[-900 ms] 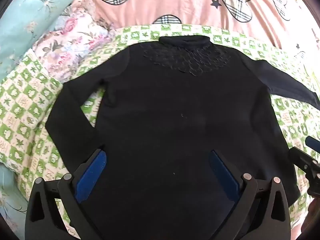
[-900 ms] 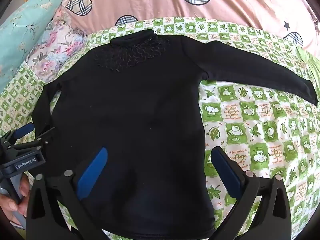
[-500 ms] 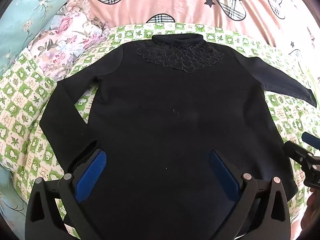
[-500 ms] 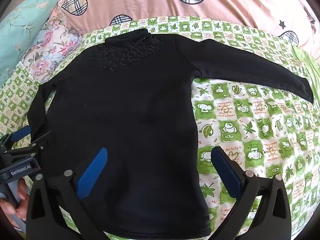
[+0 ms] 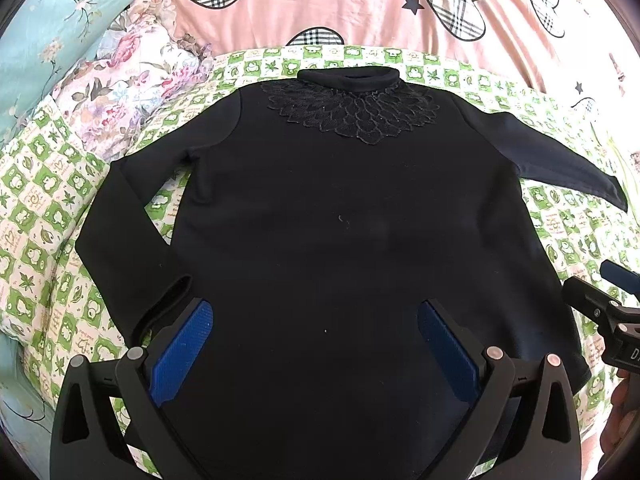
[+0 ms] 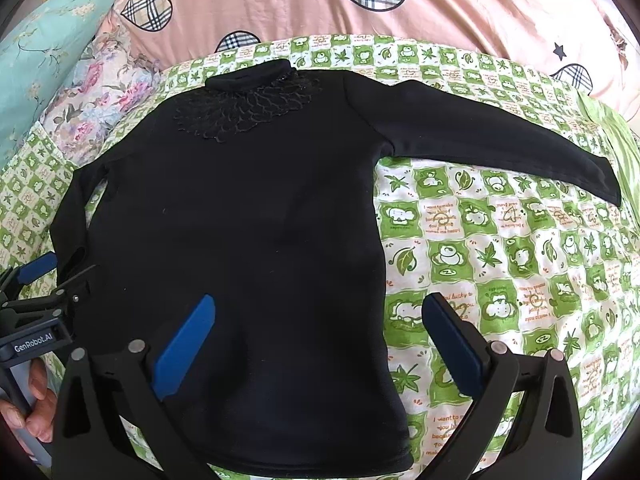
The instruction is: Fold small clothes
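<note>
A small black long-sleeved top (image 5: 340, 220) with a lace collar lies flat, front up, on a green checked quilt (image 5: 44, 184); it also shows in the right wrist view (image 6: 240, 220). Its left sleeve (image 5: 116, 240) hangs down along the body, and its right sleeve (image 6: 500, 148) stretches out to the right. My left gripper (image 5: 316, 344) is open and empty above the lower body of the top. My right gripper (image 6: 316, 344) is open and empty above the top's lower right side edge. Each gripper shows at the edge of the other's view, the right gripper (image 5: 604, 304) and the left gripper (image 6: 44, 280).
A pink sheet with plaid hearts (image 5: 360, 4) lies behind the quilt. A floral pillow (image 5: 128, 88) and a light blue cloth (image 5: 44, 32) sit at the far left. Bare quilt (image 6: 500, 260) lies to the right of the top, below the stretched sleeve.
Both grippers have drawn back and up a little, so the top sits lower and smaller in both views. The top has not moved. Both grippers stay open.
</note>
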{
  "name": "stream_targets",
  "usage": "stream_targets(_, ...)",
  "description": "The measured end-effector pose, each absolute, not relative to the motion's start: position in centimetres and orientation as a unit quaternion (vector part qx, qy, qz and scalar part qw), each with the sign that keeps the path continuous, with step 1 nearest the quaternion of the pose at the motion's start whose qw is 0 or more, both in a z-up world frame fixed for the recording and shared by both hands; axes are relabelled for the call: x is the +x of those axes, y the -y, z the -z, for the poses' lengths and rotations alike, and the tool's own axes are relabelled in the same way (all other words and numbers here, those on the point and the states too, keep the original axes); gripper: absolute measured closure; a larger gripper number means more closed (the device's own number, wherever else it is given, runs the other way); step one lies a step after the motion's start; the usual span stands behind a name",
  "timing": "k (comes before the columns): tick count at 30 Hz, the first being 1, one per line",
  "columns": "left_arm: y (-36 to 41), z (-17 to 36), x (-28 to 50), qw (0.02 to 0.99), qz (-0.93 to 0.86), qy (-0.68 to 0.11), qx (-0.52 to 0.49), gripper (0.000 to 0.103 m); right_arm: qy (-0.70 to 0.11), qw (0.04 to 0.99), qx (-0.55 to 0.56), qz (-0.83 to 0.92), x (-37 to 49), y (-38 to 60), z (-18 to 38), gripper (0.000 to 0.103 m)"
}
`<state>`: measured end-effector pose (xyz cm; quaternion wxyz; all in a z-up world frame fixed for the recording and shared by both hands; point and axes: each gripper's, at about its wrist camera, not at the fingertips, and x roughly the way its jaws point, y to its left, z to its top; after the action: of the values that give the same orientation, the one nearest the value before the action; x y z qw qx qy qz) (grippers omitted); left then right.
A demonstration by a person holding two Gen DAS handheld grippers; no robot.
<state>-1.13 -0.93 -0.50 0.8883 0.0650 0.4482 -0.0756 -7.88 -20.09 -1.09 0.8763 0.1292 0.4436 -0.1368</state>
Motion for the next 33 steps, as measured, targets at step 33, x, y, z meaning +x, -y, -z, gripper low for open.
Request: stream_targets(33, -0.2, -0.4, -2.8, 0.898, 0.099, -0.428, 0.021, 0.000, -0.436, 0.879, 0.139, 0.137, -9.0, 19.7, 0.3, 0.000)
